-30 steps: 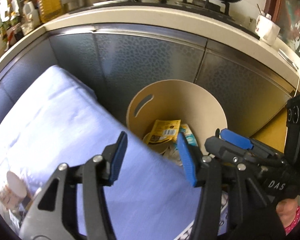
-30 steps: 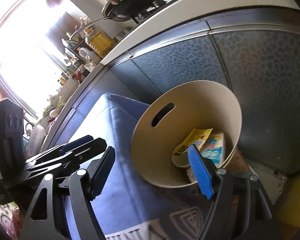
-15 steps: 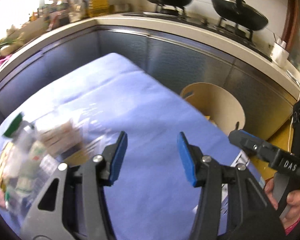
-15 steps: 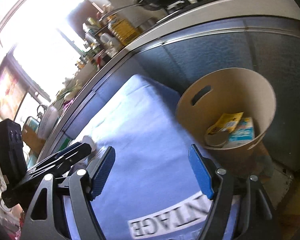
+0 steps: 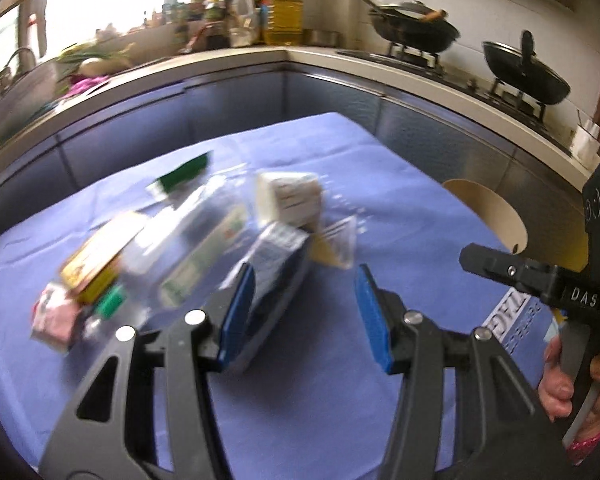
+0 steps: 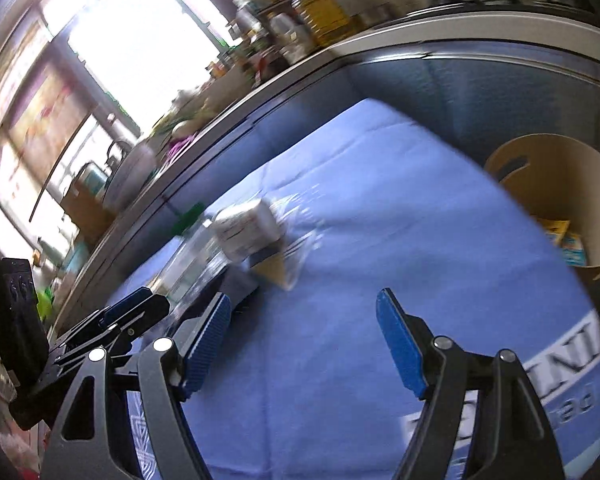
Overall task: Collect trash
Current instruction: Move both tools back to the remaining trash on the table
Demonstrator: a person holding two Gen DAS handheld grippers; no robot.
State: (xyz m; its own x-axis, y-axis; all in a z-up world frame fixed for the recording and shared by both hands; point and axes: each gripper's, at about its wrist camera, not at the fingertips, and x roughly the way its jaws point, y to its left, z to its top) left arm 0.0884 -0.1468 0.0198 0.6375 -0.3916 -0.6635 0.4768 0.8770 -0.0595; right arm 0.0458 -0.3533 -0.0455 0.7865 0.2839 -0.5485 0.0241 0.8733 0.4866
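Observation:
A blurred heap of trash lies on the blue tablecloth (image 5: 400, 216): a clear plastic bottle (image 5: 180, 252) with a green cap, a white tub (image 5: 288, 200), a dark blue box (image 5: 278, 280), a yellow packet (image 5: 96, 264), a pink packet (image 5: 52, 318) and a green wrapper (image 5: 184, 172). My left gripper (image 5: 306, 316) is open just short of the dark box, holding nothing. My right gripper (image 6: 304, 344) hangs open and empty over bare cloth, with the white tub (image 6: 248, 228) ahead of it to the left. The round beige bin (image 6: 548, 184) stands off the table's right side with packets inside.
The bin's rim (image 5: 488, 212) shows past the table's right edge. A hand (image 5: 568, 372) holds the other tool's black frame (image 5: 540, 284) at the right. Behind the table runs a counter (image 5: 340, 60) with bottles, woks and a stove. White lettering is printed on the cloth (image 6: 572, 364).
Both views have swung left, from over the bin to over the table. The trash heap has come into view and the bin has slid to the right. Both grippers' jaws look unchanged.

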